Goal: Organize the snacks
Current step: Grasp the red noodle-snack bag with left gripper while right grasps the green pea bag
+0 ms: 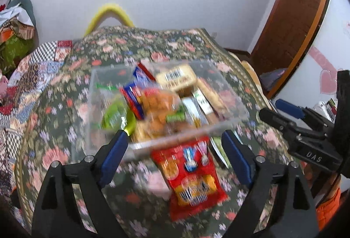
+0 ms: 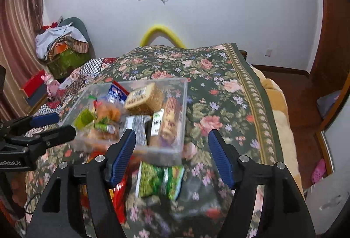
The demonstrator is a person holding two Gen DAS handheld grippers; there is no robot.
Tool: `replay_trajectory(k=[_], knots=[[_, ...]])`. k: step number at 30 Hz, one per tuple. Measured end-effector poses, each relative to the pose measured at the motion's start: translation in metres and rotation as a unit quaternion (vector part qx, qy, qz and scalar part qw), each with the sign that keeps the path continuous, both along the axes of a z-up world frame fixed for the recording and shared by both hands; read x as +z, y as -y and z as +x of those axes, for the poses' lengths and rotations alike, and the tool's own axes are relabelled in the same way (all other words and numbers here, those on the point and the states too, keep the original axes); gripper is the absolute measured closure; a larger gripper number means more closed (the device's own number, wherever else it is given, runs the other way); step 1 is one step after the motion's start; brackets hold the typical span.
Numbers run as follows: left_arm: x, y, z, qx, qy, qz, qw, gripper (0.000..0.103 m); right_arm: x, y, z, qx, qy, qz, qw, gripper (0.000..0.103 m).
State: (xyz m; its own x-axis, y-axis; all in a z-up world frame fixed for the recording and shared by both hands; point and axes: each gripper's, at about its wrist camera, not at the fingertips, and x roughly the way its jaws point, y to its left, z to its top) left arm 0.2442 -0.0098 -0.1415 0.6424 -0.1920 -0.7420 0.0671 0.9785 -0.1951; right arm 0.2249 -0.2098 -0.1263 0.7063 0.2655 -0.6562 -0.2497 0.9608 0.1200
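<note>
A clear plastic bin (image 1: 221, 126) (image 2: 182, 106) stands on the floral bedspread and holds several snack packs. A red snack bag (image 1: 192, 174) lies on the bedspread just in front of the bin, between my left gripper's fingers; in the right wrist view it (image 2: 119, 190) is partly hidden behind a finger. A green snack pack (image 2: 159, 181) lies in front of the bin below my right gripper. My left gripper (image 1: 175, 150) is open and empty above the red bag. My right gripper (image 2: 171, 152) is open and empty near the bin's front edge.
The floral bedspread (image 2: 218, 89) covers the bed, which drops off at the right to a brown floor (image 2: 301, 102). A patchwork quilt (image 1: 28, 76) and piled clothes (image 2: 61, 41) lie at the left. A yellow curved bar (image 2: 161, 34) stands at the bed's far end.
</note>
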Motion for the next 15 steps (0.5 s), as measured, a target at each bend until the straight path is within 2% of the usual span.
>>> replay_trajectory(k=[5, 10, 15], knots=[[-0.030, 0.016, -0.010, -0.009, -0.042, -0.009, 0.9991, 0.014, -0.011, 0.009, -0.016, -0.001, -0.014, 0.001, 1.000, 0.028], [-0.059, 0.032, -0.005, -0.017, -0.082, -0.009, 0.9964, 0.014, -0.026, 0.016, -0.024, -0.003, -0.038, 0.007, 0.999, 0.027], [-0.080, 0.044, 0.006, -0.019, -0.107, 0.001, 0.9941, 0.014, -0.043, 0.019, -0.026, -0.004, -0.060, 0.015, 0.998, 0.027]])
